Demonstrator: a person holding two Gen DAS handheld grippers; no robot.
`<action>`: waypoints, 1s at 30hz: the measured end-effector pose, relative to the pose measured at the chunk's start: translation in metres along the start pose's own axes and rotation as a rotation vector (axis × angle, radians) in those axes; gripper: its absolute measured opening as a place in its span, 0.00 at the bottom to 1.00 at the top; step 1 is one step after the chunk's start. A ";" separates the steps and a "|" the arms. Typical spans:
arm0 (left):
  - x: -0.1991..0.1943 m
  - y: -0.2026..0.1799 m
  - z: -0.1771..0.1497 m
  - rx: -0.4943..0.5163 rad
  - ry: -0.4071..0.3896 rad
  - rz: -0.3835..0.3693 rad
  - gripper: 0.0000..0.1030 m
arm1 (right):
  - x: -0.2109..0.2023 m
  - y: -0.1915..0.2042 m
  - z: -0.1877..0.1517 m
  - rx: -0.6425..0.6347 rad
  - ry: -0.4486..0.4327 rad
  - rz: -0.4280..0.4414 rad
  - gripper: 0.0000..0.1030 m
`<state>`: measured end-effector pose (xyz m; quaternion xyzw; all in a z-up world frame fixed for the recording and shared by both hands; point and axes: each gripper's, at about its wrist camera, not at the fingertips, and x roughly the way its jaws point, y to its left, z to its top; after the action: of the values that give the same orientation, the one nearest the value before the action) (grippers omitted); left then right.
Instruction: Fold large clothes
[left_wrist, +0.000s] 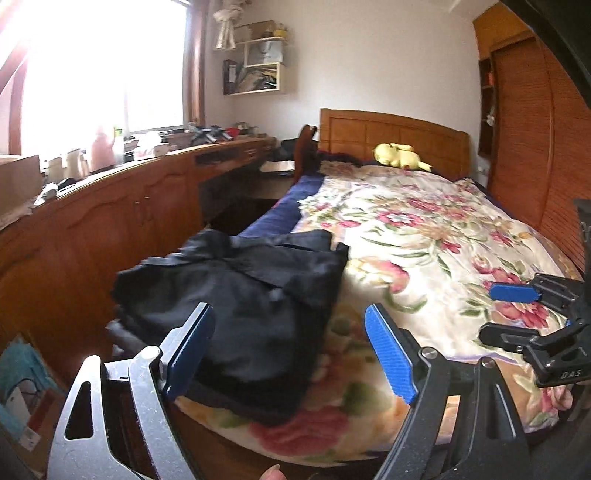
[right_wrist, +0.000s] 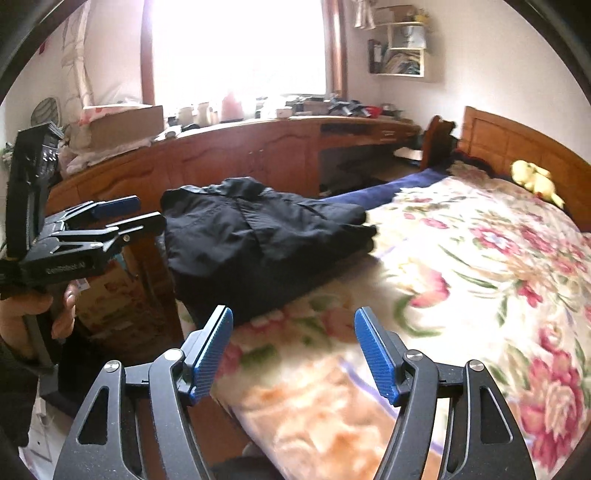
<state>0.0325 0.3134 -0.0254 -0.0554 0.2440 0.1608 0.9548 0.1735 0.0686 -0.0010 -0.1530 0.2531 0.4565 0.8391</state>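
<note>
Nearest the cameras, both tools are standing with their blue pads spread wide and nothing between them. The left tool (left_wrist: 291, 347) is hovering over the near left corner of the bed, its left pad (left_wrist: 192, 343) showing against the dark cloth in that view; whether it is touching the cloth cannot be told. The right tool (right_wrist: 293, 354) is hanging above the foot of the bed, just short of the garment and apart from it. In the right wrist view the left tool is also showing from the side at the left edge, held in the person's left hand (right_wrist: 33, 314), again with a gap between its fingers.

The black garment (left_wrist: 236, 295) is lying folded in a thick bundle on the near left part of the bed, close to the edge, with a collar-like flap on top. It is lying ahead of both tools, nearer the left one.

Under it, a flowered blanket (left_wrist: 424, 236) is covering the bed, with a dark blue sheet (left_wrist: 273, 218) showing along the left side. Farther off, a yellow plush toy (left_wrist: 399, 155) is lying by the wooden headboard (left_wrist: 391, 133). A long wooden table (right_wrist: 236, 147) with cupboards is running along the left wall under a bright window (right_wrist: 240, 48), crowded with bottles and boxes. A wall shelf (left_wrist: 262, 59) is hanging in the far corner.
</note>
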 end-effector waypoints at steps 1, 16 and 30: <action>0.000 -0.008 -0.001 0.003 0.001 -0.007 0.81 | -0.009 -0.004 -0.005 0.004 -0.004 -0.014 0.70; 0.011 -0.164 -0.016 0.095 0.046 -0.207 0.81 | -0.127 -0.082 -0.088 0.191 -0.037 -0.260 0.73; -0.015 -0.278 -0.038 0.173 0.095 -0.373 0.81 | -0.244 -0.084 -0.157 0.343 -0.077 -0.445 0.73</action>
<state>0.0964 0.0403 -0.0435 -0.0249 0.2873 -0.0430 0.9566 0.0891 -0.2208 0.0096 -0.0431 0.2548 0.2171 0.9413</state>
